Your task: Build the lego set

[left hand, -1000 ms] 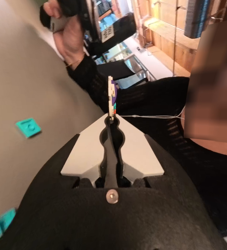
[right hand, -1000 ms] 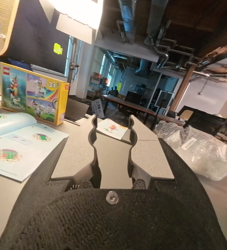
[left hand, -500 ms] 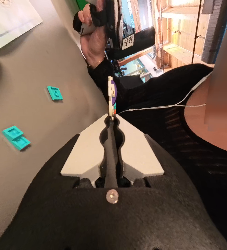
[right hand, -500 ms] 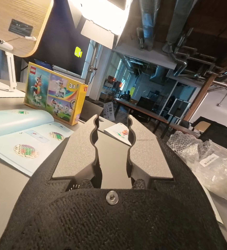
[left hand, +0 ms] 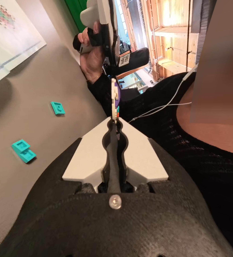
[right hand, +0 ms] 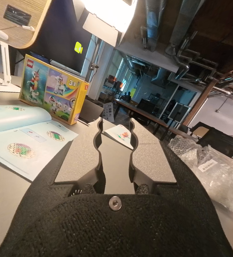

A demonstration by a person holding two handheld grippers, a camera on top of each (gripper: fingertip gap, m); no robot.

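Note:
My left gripper is shut on a flat round lego assembly, seen edge-on: cream plate with purple, teal and orange pieces. It is held in the air, off the grey table. Loose teal lego pieces lie on the table to the left, one alone and a stacked pair. My right gripper is open and empty above the table; it also shows in the left wrist view, held in a person's hand. The open instruction booklet lies left of the right gripper.
A yellow lego box stands behind the booklet. A second leaflet lies ahead of the right gripper. Bubble-wrap and a plastic bag lie on the right. A lamp stand is at far left. The person's dark sleeve is beyond the left gripper. The gap from one gripper's tips to the other's is roughly 25 cm.
The left gripper's view has swung so more table, teal pieces and the booklet show; it still holds the assembly. The right gripper has turned left toward the booklet and box, still open.

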